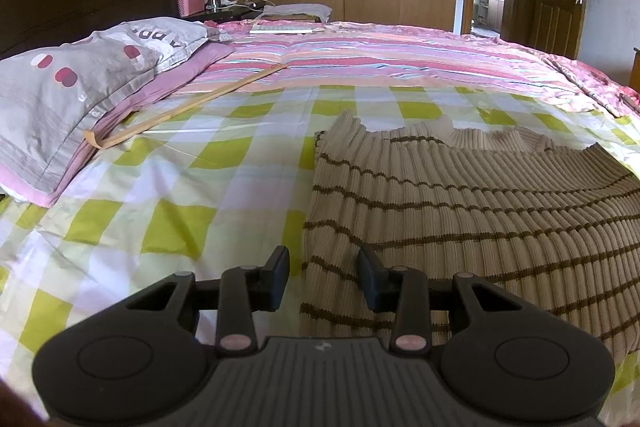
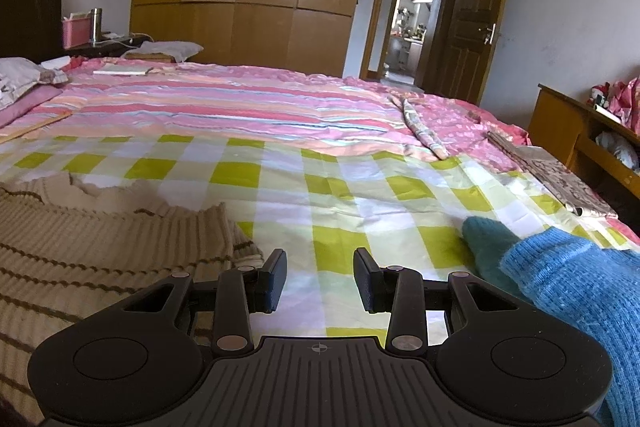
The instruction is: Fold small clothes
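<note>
Checked bedsheet; both claws agape, angled down.

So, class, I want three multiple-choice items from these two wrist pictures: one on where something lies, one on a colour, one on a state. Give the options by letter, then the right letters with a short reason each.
1. Where does the striped sweater lie?
A. on the checked sheet
B. on the pillow
C. on the bedside table

2. What colour are the sweater's thin stripes?
A. red
B. brown
C. blue

3. How does the left gripper stand?
A. shut on the sweater
B. shut on the bamboo stick
C. open, over the sweater's edge

Answers:
1 A, the sweater is spread flat on the green and white checks.
2 B, dark brown lines run across the beige ribbed knit.
3 C, the fingers stand apart, and the sweater's left edge shows in the gap between them.
</note>
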The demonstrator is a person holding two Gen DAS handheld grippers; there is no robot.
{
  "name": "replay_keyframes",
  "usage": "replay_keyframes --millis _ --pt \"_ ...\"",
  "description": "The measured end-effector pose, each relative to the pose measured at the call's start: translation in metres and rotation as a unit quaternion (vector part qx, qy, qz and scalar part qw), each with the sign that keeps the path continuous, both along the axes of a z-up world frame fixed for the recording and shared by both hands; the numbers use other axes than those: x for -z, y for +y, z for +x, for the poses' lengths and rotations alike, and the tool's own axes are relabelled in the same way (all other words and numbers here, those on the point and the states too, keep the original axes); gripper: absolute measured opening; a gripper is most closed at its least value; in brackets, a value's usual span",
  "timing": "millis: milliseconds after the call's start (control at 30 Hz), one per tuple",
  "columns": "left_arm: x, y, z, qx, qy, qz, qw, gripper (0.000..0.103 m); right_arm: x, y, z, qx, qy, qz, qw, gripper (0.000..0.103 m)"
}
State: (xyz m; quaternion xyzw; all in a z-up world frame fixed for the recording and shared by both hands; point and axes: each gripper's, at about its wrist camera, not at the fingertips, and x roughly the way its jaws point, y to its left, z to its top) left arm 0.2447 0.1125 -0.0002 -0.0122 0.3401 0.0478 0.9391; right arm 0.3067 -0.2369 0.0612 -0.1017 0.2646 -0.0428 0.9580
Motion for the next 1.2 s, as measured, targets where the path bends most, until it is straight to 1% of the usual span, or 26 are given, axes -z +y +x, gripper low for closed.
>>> replay_keyframes --millis 167,267,400,467,600,700,767,833,900,967,1033,1100,1200 --pt "0.001 0.002 -0.003 -0.003 -0.005 -0.010 0.9999 0.044 0.005 -0.008 0.002 0.016 0.012 -0.003 1.000 0.037" --pt "0.000 0.003 -0.010 -0.006 -0.016 -0.012 0.9998 0.043 0.005 -0.011 0.001 0.023 0.016 -0.001 1.000 0.036" --pt "-0.004 0.005 -0.025 -0.006 -0.038 -0.009 0.9992 0.043 -0.005 -0.003 -0.006 0.020 -0.006 0.005 1.000 0.036" --pt "-0.005 0.007 -0.031 -0.004 -0.045 -0.011 0.9989 0.043 -0.012 0.005 -0.008 0.011 -0.016 0.012 1.000 0.036" --pt "-0.005 0.015 -0.037 -0.009 -0.051 -0.027 0.9983 0.043 -0.015 0.023 -0.007 -0.031 -0.013 0.045 0.998 0.036" --pt "0.000 0.022 -0.038 -0.012 -0.047 -0.045 0.9978 0.043 -0.011 0.038 -0.007 -0.062 0.000 0.073 0.995 0.035" --pt "0.005 0.027 -0.037 -0.014 -0.043 -0.055 0.9975 0.044 -0.004 0.043 -0.003 -0.065 0.018 0.088 0.994 0.033" --pt "0.009 0.031 -0.038 -0.014 -0.042 -0.066 0.9968 0.044 0.006 0.046 0.001 -0.053 0.037 0.085 0.994 0.033" --pt "0.013 0.035 -0.040 -0.013 -0.042 -0.074 0.9962 0.047 0.016 0.043 0.008 -0.032 0.063 0.084 0.994 0.033" --pt "0.014 0.037 -0.041 -0.009 -0.041 -0.076 0.9962 0.047 0.020 0.037 0.010 -0.018 0.073 0.093 0.993 0.033" --pt "0.014 0.040 -0.042 -0.006 -0.040 -0.081 0.9958 0.047 0.017 0.038 0.011 -0.006 0.078 0.092 0.993 0.033" --pt "0.012 0.043 -0.044 -0.004 -0.040 -0.089 0.9952 0.047 0.010 0.048 0.009 -0.006 0.073 0.068 0.995 0.033" --pt "0.008 0.049 -0.046 -0.002 -0.040 -0.106 0.9935 0.047 -0.006 0.077 0.003 -0.037 0.051 0.036 0.997 0.033"
